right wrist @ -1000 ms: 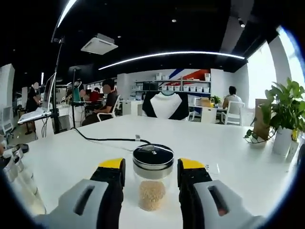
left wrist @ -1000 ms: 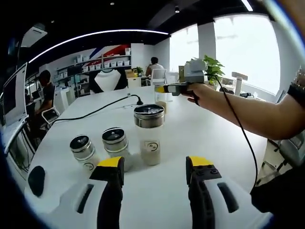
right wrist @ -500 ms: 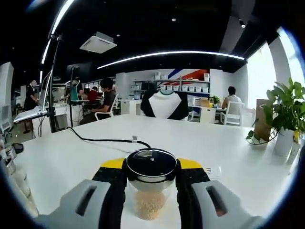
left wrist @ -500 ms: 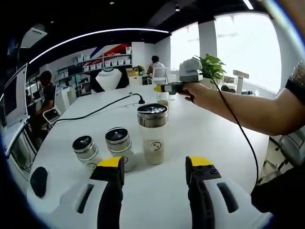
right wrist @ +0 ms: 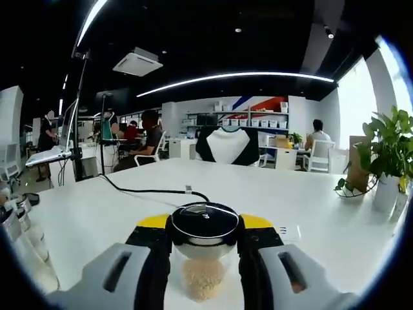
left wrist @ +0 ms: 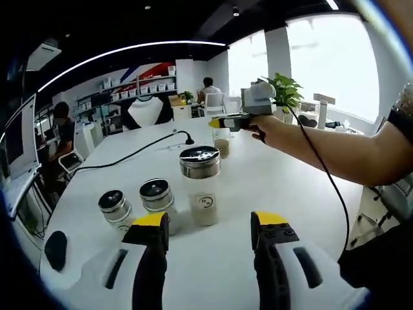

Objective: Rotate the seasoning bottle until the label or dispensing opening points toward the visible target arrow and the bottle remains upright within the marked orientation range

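A small glass seasoning bottle (right wrist: 201,274) with a black lid and pale granules stands upright on the white table (right wrist: 116,213). My right gripper (right wrist: 205,227) is shut on it just below the lid. From the left gripper view the same bottle (left wrist: 221,144) sits far across the table, under the right gripper (left wrist: 218,122), which a hand holds. My left gripper (left wrist: 210,223) is open and holds nothing. It hovers just short of a taller jar (left wrist: 201,187) with a steel lid.
Two short jars (left wrist: 157,197) (left wrist: 115,206) stand left of the tall one. A black cable (left wrist: 129,152) runs across the table, and a dark object (left wrist: 55,248) lies near its left edge. A potted plant (right wrist: 386,161) stands at the right. People sit at desks behind.
My right gripper's jaws have shut on the seasoning bottle and still hold it. The left gripper stays open; its view has shifted slightly.
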Tool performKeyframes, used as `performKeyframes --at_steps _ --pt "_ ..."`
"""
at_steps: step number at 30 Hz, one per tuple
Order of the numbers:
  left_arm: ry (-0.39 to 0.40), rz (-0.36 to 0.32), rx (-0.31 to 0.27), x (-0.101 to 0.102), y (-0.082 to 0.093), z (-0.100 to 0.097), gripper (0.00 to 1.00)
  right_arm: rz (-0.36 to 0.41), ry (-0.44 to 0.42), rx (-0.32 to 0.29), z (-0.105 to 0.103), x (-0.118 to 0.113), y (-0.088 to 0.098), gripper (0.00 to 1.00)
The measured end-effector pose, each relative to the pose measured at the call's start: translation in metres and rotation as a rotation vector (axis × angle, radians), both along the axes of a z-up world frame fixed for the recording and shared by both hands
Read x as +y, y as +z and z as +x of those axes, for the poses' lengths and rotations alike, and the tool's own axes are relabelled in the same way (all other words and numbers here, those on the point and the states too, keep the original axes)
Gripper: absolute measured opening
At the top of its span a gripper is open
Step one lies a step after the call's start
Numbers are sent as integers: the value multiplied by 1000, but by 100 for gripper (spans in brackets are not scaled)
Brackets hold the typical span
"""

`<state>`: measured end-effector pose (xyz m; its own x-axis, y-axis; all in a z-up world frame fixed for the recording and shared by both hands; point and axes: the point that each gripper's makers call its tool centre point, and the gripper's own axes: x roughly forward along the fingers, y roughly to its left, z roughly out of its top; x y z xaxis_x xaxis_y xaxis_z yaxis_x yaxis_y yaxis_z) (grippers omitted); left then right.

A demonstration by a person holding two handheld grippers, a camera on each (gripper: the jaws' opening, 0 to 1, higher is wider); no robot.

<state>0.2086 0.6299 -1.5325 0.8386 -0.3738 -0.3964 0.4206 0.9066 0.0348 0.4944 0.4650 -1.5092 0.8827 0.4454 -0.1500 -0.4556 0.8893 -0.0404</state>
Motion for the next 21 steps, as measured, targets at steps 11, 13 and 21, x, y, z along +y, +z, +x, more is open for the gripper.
performKeyframes --at_steps 11,13,21 --pt "-54 -31 -33 -25 10 -10 54 11 64 21 -58 -5 3 37" --pt "-61 -33 -38 -28 13 -12 54 14 70 33 -69 -7 0 37" --pt "-118 -70 -50 -46 20 -23 50 38 122 32 -120 -5 9 37"
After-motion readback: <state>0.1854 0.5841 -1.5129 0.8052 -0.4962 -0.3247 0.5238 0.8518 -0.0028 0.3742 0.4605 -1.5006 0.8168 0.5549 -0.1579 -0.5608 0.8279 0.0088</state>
